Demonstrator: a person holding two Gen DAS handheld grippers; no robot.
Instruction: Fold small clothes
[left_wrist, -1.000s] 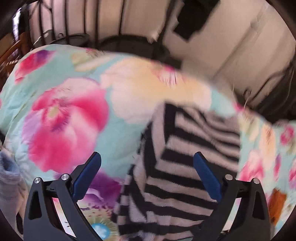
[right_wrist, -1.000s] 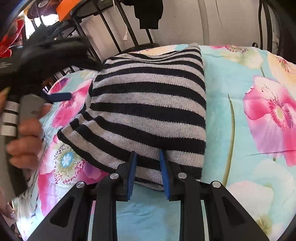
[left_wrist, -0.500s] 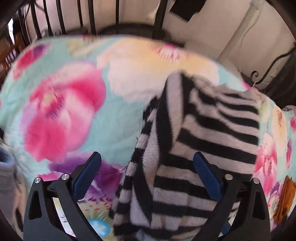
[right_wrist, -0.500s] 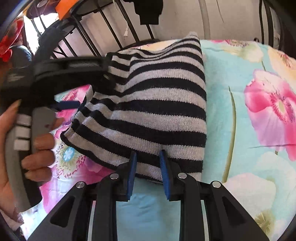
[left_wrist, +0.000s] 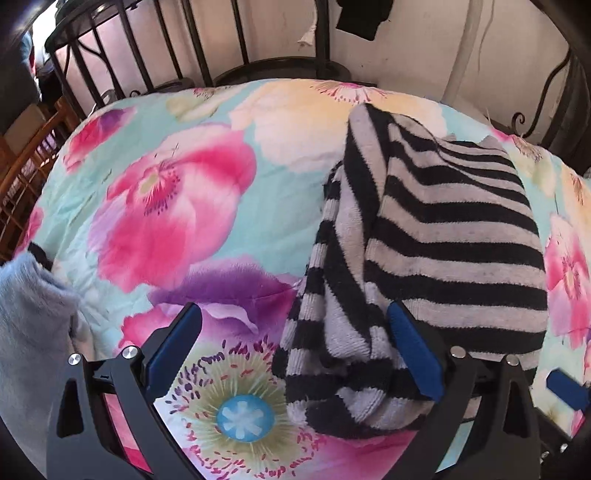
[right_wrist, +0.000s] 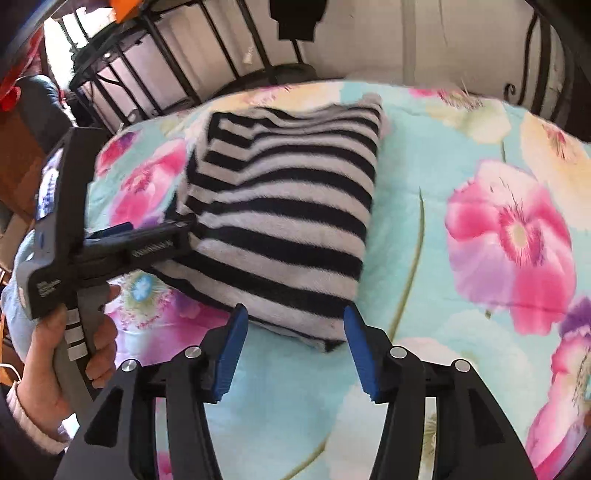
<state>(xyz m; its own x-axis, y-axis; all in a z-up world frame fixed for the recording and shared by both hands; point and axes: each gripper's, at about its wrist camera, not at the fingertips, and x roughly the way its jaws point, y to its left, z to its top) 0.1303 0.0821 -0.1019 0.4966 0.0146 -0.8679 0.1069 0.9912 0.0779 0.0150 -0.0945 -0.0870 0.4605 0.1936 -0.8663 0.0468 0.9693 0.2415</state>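
Note:
A black-and-grey striped sweater (right_wrist: 291, 206) lies folded on the floral bedspread (right_wrist: 436, 236). My right gripper (right_wrist: 295, 328) hovers just above the sweater's near edge. Its jaws are opening, with the hem between the tips and the pads off the fabric. My left gripper (left_wrist: 291, 332) is wide open at the sweater's left side. The bunched fold (left_wrist: 343, 332) sits against its right pad without being pinched. In the right wrist view a hand (right_wrist: 74, 354) holds the left gripper (right_wrist: 159, 236) at that left edge. One blue fingertip (left_wrist: 565, 387) of the right gripper shows at the lower right.
A black metal bed frame (left_wrist: 207, 55) runs along the far side of the bed, against a pale wall. A light blue fuzzy garment (left_wrist: 33, 332) lies at the bed's left edge. Wooden furniture (left_wrist: 22, 177) stands beyond it. A dark cloth (right_wrist: 295, 18) hangs on the wall.
My right gripper was shut on the sweater's near hem; it has let go, opened and lifted. My left gripper moved in beside the sweater's left fold, still open.

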